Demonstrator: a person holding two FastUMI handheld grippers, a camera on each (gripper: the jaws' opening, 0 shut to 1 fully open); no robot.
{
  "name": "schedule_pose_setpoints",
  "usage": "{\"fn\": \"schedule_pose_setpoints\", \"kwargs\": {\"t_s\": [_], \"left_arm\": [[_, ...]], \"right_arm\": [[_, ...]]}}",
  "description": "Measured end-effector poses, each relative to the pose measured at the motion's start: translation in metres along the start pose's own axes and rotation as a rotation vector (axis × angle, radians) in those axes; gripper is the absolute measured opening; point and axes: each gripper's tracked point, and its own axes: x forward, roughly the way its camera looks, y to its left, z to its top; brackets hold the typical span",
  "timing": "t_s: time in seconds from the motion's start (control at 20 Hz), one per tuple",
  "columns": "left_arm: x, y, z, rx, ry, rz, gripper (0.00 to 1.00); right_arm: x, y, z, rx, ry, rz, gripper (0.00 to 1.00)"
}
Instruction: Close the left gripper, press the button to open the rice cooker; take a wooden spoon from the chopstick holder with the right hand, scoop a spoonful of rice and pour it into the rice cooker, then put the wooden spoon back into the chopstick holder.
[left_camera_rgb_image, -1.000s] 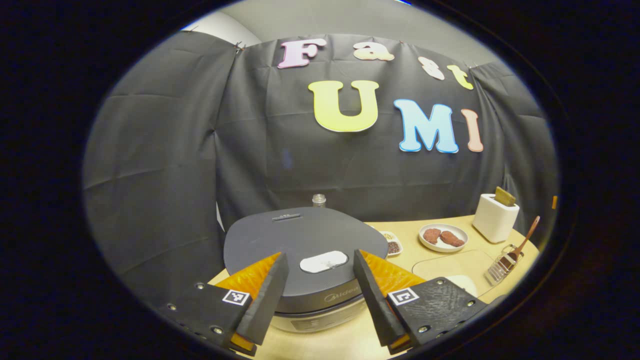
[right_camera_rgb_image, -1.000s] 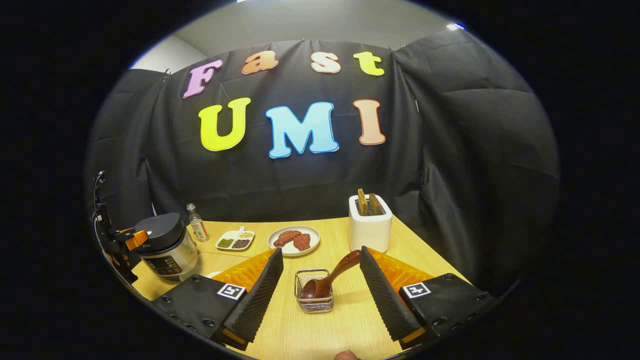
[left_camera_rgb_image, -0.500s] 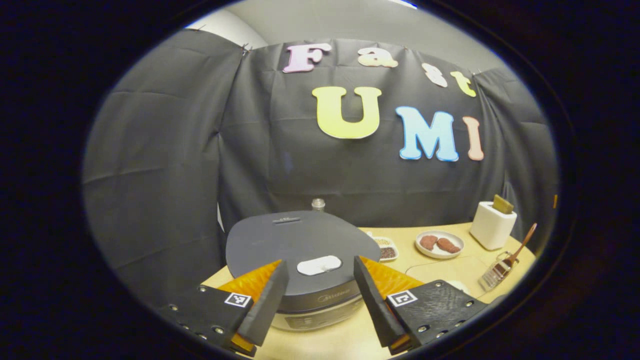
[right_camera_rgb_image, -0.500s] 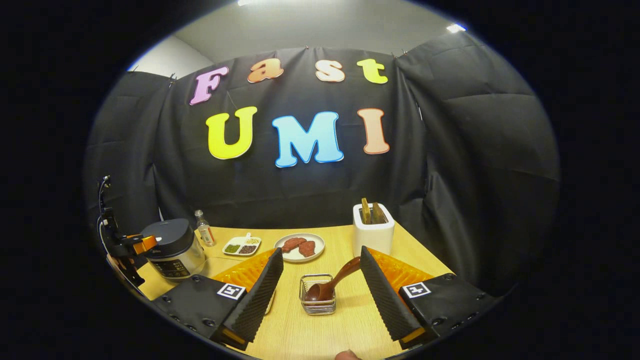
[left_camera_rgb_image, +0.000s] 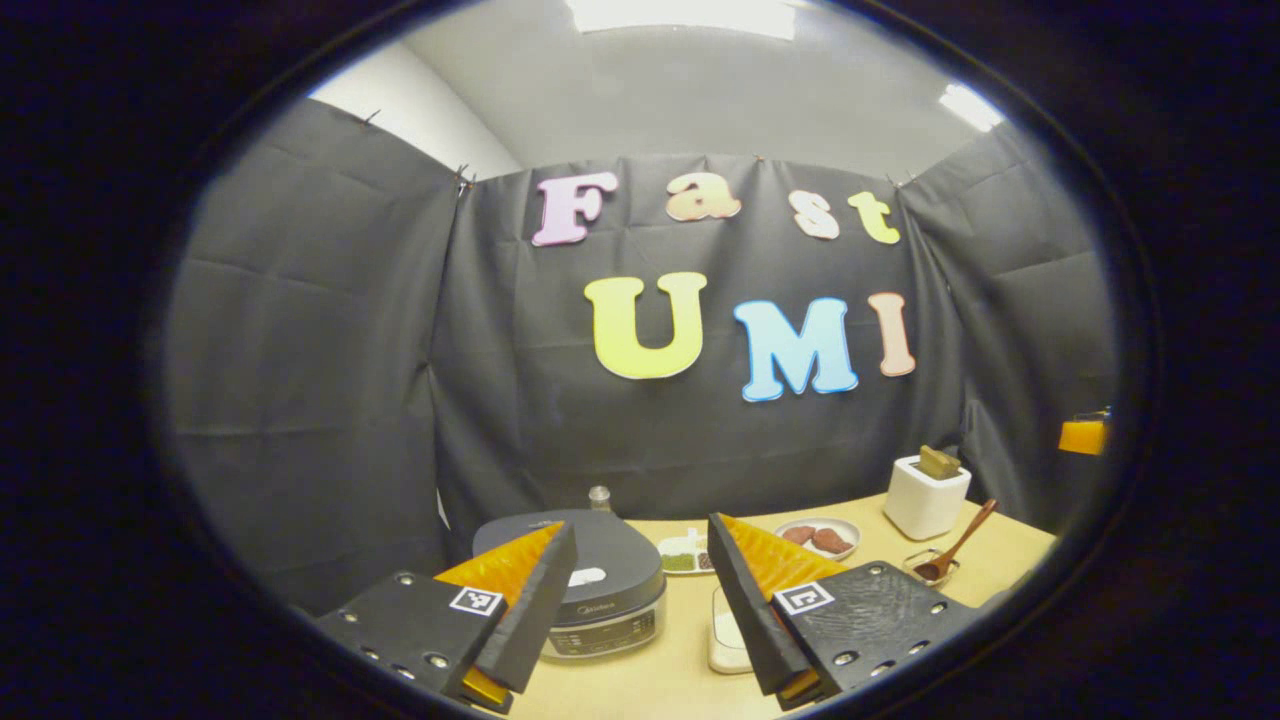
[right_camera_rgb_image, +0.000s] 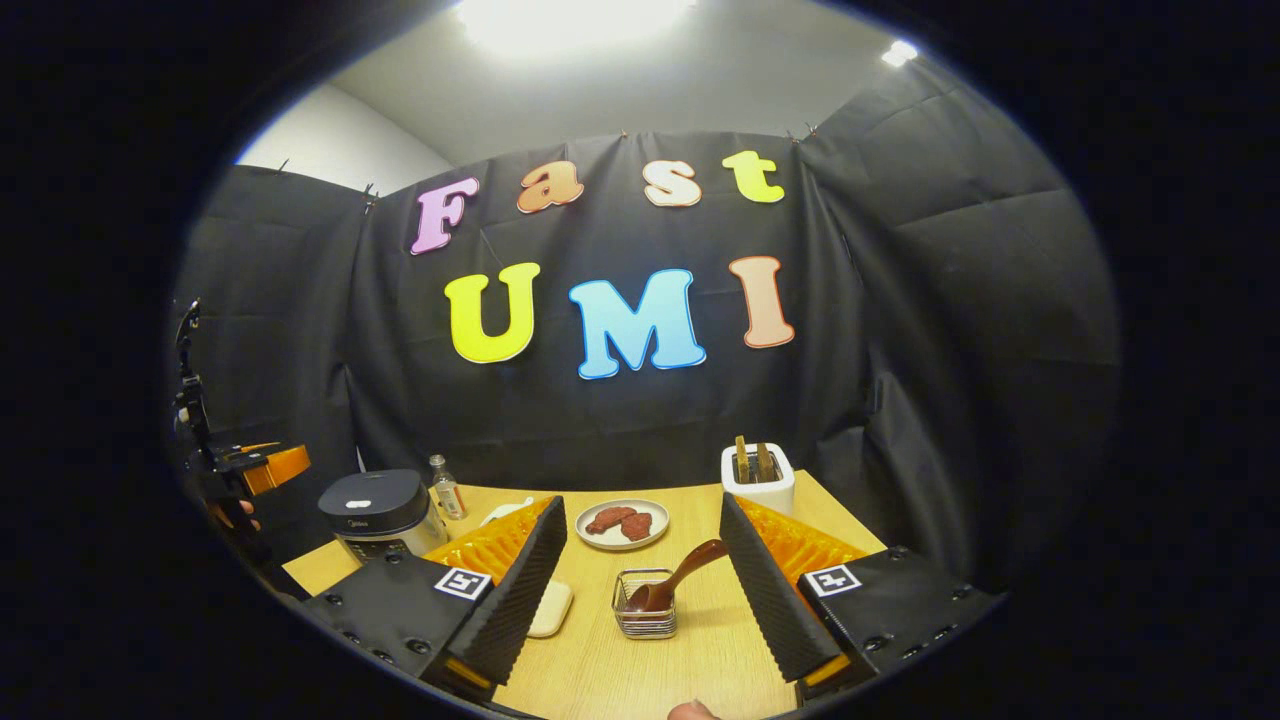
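- Since a second ago both my grippers have pulled up and back from the table (right_camera_rgb_image: 690, 640); the rice cooker (left_camera_rgb_image: 600, 590), which loomed between my left gripper's (left_camera_rgb_image: 640, 625) fingers, now sits small and lower, its lid down, the pale button (left_camera_rgb_image: 586, 577) on top unpressed
- My left gripper stands wide open and holds nothing; it must close before pressing; the button looks stiff and sprung, so I judge a firm straight push from above
- My right gripper (right_camera_rgb_image: 640, 600) is also wide open and empty; the wooden spoon (right_camera_rgb_image: 675, 585) leans in the wire chopstick holder (right_camera_rgb_image: 645, 618) between its fingers, bowl down, handle slanting up to the right
- The spoon looks light, rigid, smooth; I would take the handle near its free upper end; the holder seems light and may tip
- A pale shallow dish (right_camera_rgb_image: 550, 608) lies just beside the holder; plate (right_camera_rgb_image: 622, 525) and toaster (right_camera_rgb_image: 757, 478) stand behind, well apart; open room above
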Motion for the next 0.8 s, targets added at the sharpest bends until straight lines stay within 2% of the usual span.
{"fn": "schedule_pose_setpoints", "kwargs": {"t_s": [0.3, 0.8], "left_arm": [[-0.037, -0.018, 0.013, -0.019, -0.03, -0.042, 0.82], [-0.078, 0.023, 0.044, 0.02, -0.092, -0.051, 0.82]], "right_arm": [[-0.025, 0.007, 0.019, -0.032, -0.046, 0.001, 0.98], [-0.052, 0.035, 0.029, -0.053, -0.096, -0.027, 0.98]]}}
